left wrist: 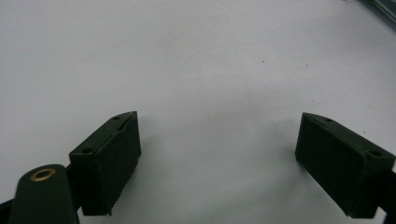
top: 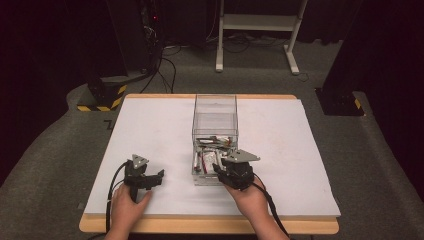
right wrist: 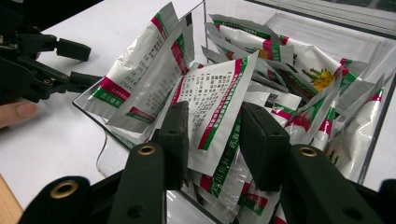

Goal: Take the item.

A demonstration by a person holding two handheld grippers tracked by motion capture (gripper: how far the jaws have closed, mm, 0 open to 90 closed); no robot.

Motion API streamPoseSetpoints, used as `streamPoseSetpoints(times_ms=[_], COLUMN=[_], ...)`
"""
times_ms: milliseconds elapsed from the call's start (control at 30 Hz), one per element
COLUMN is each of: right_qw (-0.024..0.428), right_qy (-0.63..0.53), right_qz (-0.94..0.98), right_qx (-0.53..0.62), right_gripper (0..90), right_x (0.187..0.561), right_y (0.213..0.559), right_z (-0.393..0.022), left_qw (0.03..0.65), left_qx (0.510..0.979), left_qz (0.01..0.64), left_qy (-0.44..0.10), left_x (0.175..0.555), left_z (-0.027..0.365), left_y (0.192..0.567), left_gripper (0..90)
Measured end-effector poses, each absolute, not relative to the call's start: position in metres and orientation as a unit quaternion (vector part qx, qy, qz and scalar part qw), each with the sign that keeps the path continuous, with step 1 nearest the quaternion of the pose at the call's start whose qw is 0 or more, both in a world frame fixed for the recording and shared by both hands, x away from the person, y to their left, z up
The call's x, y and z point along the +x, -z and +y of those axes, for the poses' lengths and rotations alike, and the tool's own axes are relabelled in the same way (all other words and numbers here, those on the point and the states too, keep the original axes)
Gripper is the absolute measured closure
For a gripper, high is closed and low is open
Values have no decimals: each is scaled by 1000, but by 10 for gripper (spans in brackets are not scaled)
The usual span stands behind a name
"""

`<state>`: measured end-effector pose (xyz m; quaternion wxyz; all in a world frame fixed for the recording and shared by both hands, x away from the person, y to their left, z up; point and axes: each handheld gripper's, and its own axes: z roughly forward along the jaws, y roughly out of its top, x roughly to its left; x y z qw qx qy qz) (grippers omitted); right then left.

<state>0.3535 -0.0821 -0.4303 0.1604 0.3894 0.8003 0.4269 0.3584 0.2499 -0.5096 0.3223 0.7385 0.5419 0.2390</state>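
Right fingers (right wrist: 212,144) are straddling one upright sachet (right wrist: 219,107) in the clear bin (top: 215,107), pads not yet pressing, sachet's long axis running up between them, while left fingers (left wrist: 217,163) are idling spread wide over bare counter (left wrist: 187,56).

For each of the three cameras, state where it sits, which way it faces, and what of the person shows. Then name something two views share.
High view: above the near edge, facing forward and down on the white table; forearms, hands and both tongs show.
Left gripper view: rides the left tongs, facing bare tabletop; open jaws.
Right gripper view: rides the right tongs, facing sachets in the clear box; a fingertip shows.
Shared: high and right views show the box and left tongs.
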Motion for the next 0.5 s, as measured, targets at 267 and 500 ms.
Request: streamPoseSetpoints(times_ms=[267,500], right_qw=[177,178], right_qy=[-420,-429], right_qz=[804,804], right_qx=[382,372], right_gripper=[634,728], right_x=[352,351], right_y=[432,433], right_z=[-79,-79], left_qw=[322,323], left_qx=[738,738], left_qz=[542,542], left_qy=[-239,-239], left_x=[358,358], left_z=[250,250], left_y=[510,510], left_gripper=[143,143])
